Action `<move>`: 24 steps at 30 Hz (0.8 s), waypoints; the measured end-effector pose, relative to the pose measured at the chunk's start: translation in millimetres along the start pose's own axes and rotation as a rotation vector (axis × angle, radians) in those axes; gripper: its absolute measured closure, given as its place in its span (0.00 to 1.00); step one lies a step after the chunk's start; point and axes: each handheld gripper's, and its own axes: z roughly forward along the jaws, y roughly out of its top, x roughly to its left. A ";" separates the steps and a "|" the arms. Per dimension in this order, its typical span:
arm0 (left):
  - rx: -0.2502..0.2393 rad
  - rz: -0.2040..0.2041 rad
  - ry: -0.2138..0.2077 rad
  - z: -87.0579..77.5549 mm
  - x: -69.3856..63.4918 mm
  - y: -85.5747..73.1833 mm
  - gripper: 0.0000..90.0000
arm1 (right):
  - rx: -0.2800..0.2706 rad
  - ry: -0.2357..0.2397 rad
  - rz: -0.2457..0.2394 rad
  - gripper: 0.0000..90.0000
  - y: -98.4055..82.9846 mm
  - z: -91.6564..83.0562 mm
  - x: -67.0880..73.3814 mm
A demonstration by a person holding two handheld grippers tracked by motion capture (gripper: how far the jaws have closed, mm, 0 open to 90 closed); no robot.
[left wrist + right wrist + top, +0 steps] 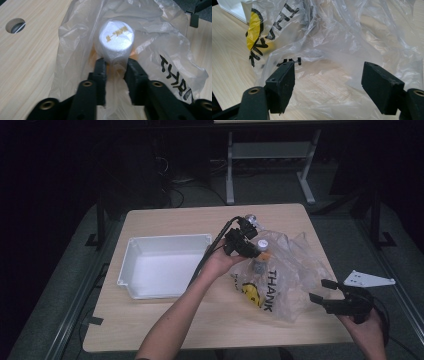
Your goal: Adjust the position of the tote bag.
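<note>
One bottle gripped in the bag, none yet in the bin

Largest first: the wooden table (165,327) carries a white plastic bin (165,265) at about nine o'clock from its middle, with nothing in it that I can see, so I judge the unpacking barely begun. At three o'clock from the bin lies the clear "THANK" plastic bag (292,270), crumpled. The left gripper (116,62) reaches into it, jaws pinching the neck of a silver-capped bottle (116,41) just under the cap. At five o'clock of the bag the right gripper (328,75) waits with jaws spread, touching nothing. Lifting the bottle out and across to the bin remains.
</note>
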 end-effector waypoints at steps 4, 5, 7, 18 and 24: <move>0.000 0.007 -0.002 -1.9 1.9 -1.5 0.91 | 0.001 0.000 0.000 0.29 0.3 0.3 0.4; 0.001 0.000 -0.004 -2.5 1.6 -2.2 0.93 | 0.000 0.000 0.001 0.29 0.3 0.4 0.5; 0.002 0.010 -0.003 -3.7 2.0 -3.7 0.96 | -0.001 -0.001 -0.002 0.29 0.3 0.4 0.6; 0.012 -0.031 0.007 -10.3 12.3 -23.9 1.00 | 0.000 -0.005 -0.002 0.29 0.0 0.4 1.3; 0.018 -0.056 0.016 -12.3 17.1 -36.1 1.00 | 0.001 -0.005 -0.001 0.29 -0.5 0.4 1.6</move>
